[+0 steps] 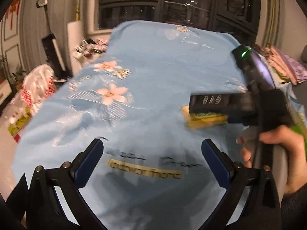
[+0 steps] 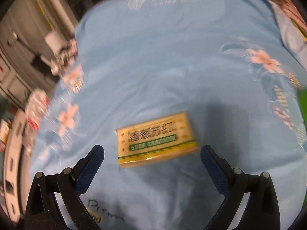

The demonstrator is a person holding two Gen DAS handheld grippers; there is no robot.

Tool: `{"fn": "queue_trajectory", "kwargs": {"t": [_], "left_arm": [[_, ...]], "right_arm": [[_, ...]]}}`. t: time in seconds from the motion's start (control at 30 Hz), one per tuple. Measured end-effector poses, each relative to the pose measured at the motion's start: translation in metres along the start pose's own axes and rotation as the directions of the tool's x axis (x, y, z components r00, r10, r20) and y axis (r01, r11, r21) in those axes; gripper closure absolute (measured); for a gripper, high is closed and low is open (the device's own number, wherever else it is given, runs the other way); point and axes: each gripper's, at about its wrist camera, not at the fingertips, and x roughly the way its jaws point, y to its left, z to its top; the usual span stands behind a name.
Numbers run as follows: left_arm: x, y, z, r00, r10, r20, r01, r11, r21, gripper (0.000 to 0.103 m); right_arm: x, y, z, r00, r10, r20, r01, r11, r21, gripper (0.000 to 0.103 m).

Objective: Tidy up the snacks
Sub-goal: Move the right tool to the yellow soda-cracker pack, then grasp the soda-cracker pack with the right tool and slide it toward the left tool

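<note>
A yellow cracker box [image 2: 156,140] with green lettering lies flat on the light blue flowered cloth [image 2: 172,67]. My right gripper [image 2: 152,162] is open, its blue pads wide apart, hovering just above the near edge of the box without touching it. In the left wrist view the same box [image 1: 203,117] shows at the right, partly hidden under the right gripper's black body [image 1: 239,103], held by a hand [image 1: 284,153]. My left gripper [image 1: 152,155] is open and empty over the bare cloth [image 1: 144,76].
Snack packets lie off the cloth's left side: a red and white bag [image 1: 38,88] and a yellow pack [image 1: 19,122]. Pink and purple packets [image 1: 284,67] are stacked at the far right. Dark windows stand behind.
</note>
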Motion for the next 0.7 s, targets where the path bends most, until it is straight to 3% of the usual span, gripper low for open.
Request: {"fn": "queue_trajectory", "kwargs": {"t": [0.1,0.2,0.27,0.33,0.43,0.57,0.6,0.63,0.7], "left_arm": [[0.001,0.010,-0.002,1.000,0.016,-0.013,-0.016,1.000,-0.019,0.001],[0.008,0.017,-0.003,0.998,-0.008,-0.056,0.006,0.999,-0.047,0.001],[0.014,0.022,-0.001,0.997,-0.013,-0.072,0.009,0.999,-0.052,0.001],[0.014,0.023,-0.001,0.997,-0.011,-0.080,0.006,0.998,-0.062,0.001],[0.016,0.021,-0.004,0.994,-0.031,-0.105,0.024,0.997,-0.073,0.001],[0.022,0.017,-0.009,0.986,-0.077,-0.145,0.061,0.992,-0.114,0.001],[0.023,0.016,-0.010,0.983,-0.094,-0.156,0.073,0.989,-0.131,0.001],[0.024,0.015,-0.011,0.981,-0.104,-0.162,0.081,0.987,-0.139,0.001],[0.028,0.012,-0.011,0.977,-0.123,-0.173,0.095,0.982,-0.161,0.001]], "right_arm": [[0.021,0.009,-0.003,0.996,-0.085,-0.008,0.084,0.996,-0.024,0.002],[0.019,0.013,-0.010,0.990,-0.128,0.053,0.131,0.990,-0.057,0.008],[0.009,0.004,-0.013,0.992,-0.110,0.068,0.112,0.993,-0.025,0.027],[-0.003,-0.013,-0.016,0.998,-0.045,0.041,0.044,0.998,0.033,0.062],[-0.013,-0.038,-0.028,0.997,0.071,-0.008,-0.070,0.993,0.097,0.076],[-0.026,-0.062,-0.041,0.990,0.138,-0.011,-0.134,0.979,0.155,0.075],[-0.027,-0.068,-0.040,0.987,0.158,-0.019,-0.152,0.970,0.190,0.069],[-0.028,-0.074,-0.037,0.985,0.170,-0.018,-0.161,0.960,0.231,0.062],[-0.030,-0.077,-0.028,0.990,0.143,0.006,-0.140,0.954,0.267,0.018]]}}
